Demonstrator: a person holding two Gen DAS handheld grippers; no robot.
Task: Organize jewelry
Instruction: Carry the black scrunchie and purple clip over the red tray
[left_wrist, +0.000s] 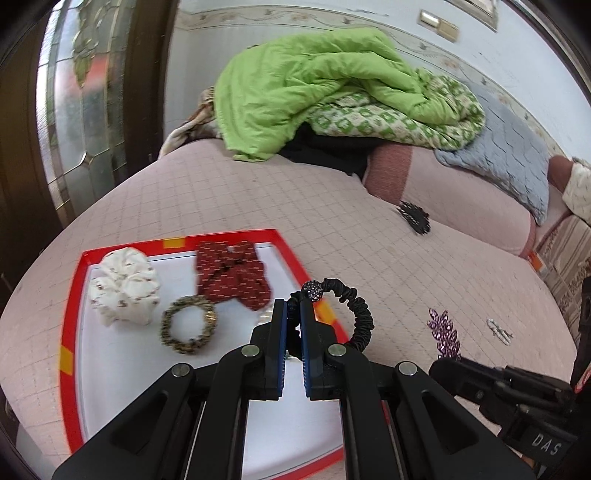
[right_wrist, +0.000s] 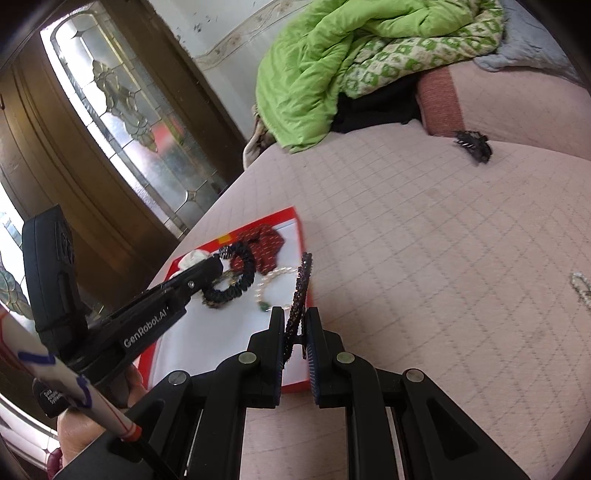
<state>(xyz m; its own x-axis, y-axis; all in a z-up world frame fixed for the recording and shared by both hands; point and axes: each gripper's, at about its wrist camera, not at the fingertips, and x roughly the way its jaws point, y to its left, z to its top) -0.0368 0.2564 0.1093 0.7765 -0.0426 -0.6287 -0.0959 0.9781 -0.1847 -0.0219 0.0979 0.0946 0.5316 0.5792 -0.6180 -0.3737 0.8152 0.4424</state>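
My left gripper (left_wrist: 293, 308) is shut on a black hair tie with a sparkly bead (left_wrist: 354, 314), held above the right edge of the red-rimmed white tray (left_wrist: 74, 295); it also shows in the right wrist view (right_wrist: 242, 273). My right gripper (right_wrist: 295, 317) is shut on a dark sparkly hair clip (right_wrist: 301, 295), upright over the tray's near right edge (right_wrist: 295, 386). On the tray lie a white scrunchie (left_wrist: 123, 291), a red scrunchie (left_wrist: 231, 273), a leopard hair tie (left_wrist: 188, 328) and a pearl bracelet (right_wrist: 275, 280).
On the pink quilted bed lie a purple leaf clip (left_wrist: 445, 332), a small pearl clip (left_wrist: 498, 330) and a black claw clip (left_wrist: 415, 218). Green quilts (left_wrist: 332, 92) and a grey pillow (left_wrist: 506, 158) are piled at the back. A glass door (right_wrist: 122, 110) stands to the left.
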